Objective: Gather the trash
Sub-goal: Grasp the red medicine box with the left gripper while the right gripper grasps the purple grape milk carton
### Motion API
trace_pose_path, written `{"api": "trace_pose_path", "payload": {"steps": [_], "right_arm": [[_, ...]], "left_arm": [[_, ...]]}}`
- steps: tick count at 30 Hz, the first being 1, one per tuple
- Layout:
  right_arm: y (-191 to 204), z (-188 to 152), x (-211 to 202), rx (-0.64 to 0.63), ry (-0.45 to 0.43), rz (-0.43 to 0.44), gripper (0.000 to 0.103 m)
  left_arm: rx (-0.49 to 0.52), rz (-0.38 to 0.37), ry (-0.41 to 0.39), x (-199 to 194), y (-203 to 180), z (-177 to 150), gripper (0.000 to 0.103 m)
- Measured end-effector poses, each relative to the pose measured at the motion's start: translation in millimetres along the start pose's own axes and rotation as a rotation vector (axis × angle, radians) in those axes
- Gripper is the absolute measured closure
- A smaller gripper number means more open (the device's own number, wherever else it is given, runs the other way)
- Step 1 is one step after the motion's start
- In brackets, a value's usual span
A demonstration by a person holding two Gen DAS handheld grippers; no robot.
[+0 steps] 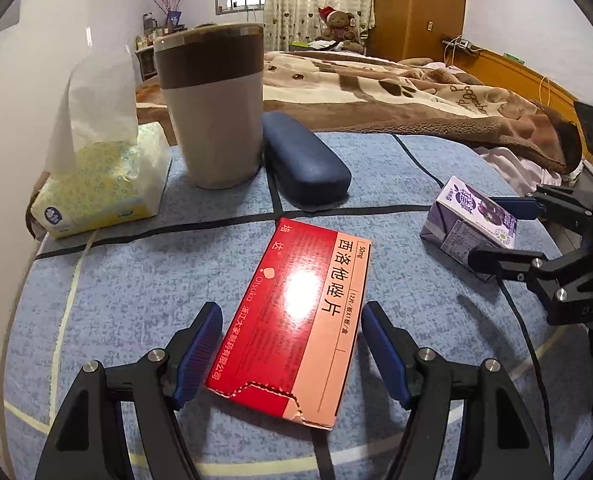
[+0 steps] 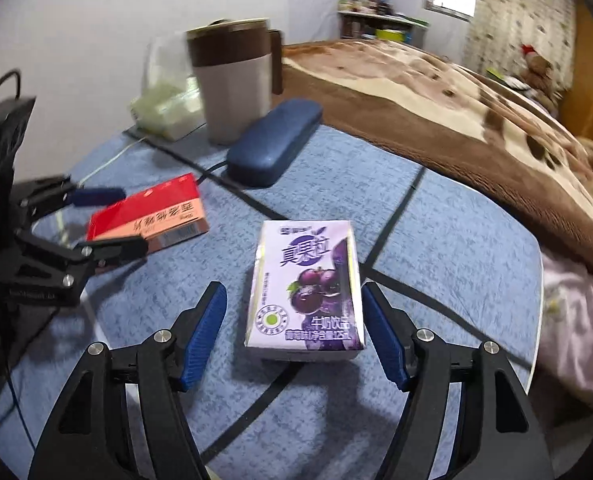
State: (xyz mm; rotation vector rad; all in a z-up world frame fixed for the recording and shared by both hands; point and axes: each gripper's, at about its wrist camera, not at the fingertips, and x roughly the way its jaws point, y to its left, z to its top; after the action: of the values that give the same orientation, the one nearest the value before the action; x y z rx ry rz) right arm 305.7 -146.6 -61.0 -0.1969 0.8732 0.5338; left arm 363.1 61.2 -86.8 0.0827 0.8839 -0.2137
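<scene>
On the blue surface [image 1: 136,304] beside a bed [image 1: 376,92], spread left fingers [image 1: 200,344] straddle a red box [image 1: 296,312]; spread right fingers [image 2: 204,328] flank a purple carton [image 2: 308,288].

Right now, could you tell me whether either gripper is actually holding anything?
Nothing is held. The left gripper straddles the red medicine box and the right gripper straddles the purple drink carton, pads clear of both.

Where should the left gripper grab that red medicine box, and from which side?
Grip the red medicine box across its two long side edges, near the torn end that faces the left gripper. It lies flat on the blue mat, long axis pointing away, so come down from above with one open jaw on each side, as they already stand.
</scene>
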Motion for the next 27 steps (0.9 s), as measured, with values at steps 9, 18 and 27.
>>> {"api": "trace_pose_path", "payload": {"steps": [9,18,27], "right_arm": [[-4,-3,4,0.063,0.002,-0.041,0.033],[-6,-10,0,0.133,-0.012,-0.069,0.046],[4,-20,-19,0.145,-0.058,-0.086,0.047]], "left_arm": [[0.016,-0.008,0.044,16,3,6,0.031],[-0.041,-0.010,0.032,12,4,2,0.036],[-0.044,-0.025,-0.008,-17,-14,-7,0.038]]}}
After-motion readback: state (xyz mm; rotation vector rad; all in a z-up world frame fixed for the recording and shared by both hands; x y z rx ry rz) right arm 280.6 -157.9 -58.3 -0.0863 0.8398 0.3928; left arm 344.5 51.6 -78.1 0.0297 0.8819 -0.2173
